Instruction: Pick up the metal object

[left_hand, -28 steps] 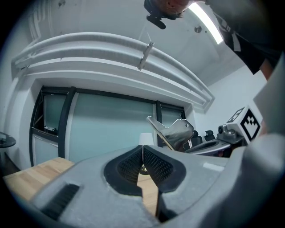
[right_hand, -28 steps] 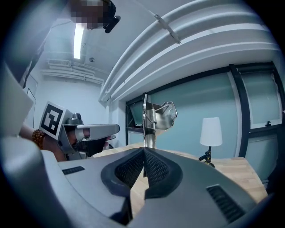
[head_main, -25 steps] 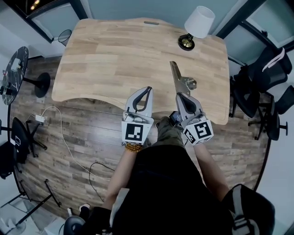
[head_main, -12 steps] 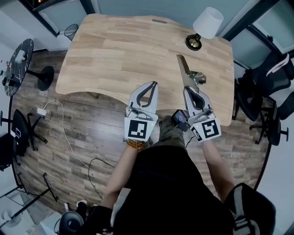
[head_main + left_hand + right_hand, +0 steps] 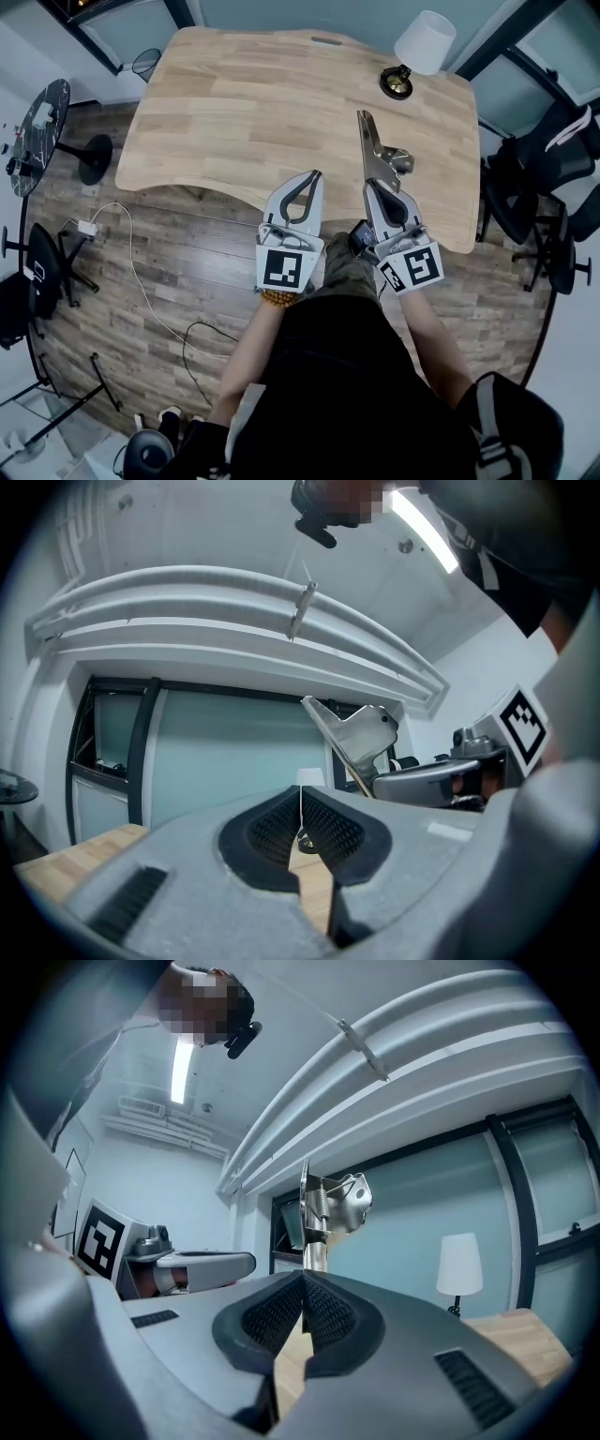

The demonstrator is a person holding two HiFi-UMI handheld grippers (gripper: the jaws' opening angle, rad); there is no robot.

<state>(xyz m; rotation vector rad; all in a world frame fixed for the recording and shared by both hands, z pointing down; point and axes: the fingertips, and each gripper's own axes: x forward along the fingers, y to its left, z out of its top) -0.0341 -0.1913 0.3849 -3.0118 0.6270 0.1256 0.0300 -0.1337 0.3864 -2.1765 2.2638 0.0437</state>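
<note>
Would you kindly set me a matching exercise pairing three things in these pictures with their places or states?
Things:
1. metal object
2. lamp
3. left gripper

Places or states:
A. shut, holding nothing
B. stands on the table's far right corner
C. clamped by the right gripper

Pairs: 1-C, 2-B, 3-A.

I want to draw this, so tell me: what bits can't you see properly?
- Metal object: its lower end is covered by the shut right gripper in the head view and the right gripper view.
- Table: part of its near edge is behind the left gripper in the head view.
- Things on the round side table: too small to make out in the head view.
</note>
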